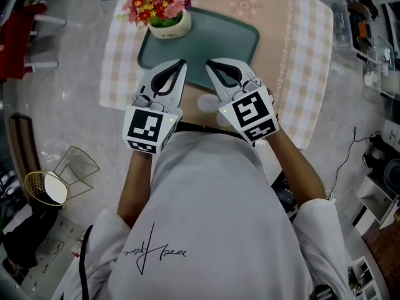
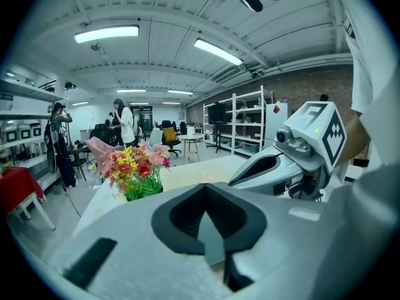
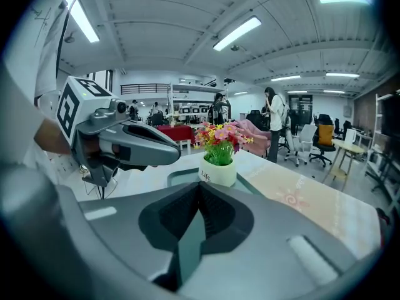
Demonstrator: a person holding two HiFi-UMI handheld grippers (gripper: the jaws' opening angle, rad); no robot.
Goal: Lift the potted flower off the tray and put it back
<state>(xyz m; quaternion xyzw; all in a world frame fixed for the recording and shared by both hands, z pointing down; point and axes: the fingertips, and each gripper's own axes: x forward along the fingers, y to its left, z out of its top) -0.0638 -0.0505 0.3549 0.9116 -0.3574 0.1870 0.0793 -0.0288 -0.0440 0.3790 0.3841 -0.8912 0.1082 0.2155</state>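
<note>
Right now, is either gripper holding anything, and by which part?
Nothing is held. The left gripper and the right gripper are both shut and empty; the potted flower stands untouched on the green tray.

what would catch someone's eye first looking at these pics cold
The bright potted flower in its white pot stands out most, at the far left corner of the green tray on the checked tablecloth. Nearer the person, the left hand-held gripper and the right hand-held gripper point side by side at the tray's near edge, both shut and empty.
</note>
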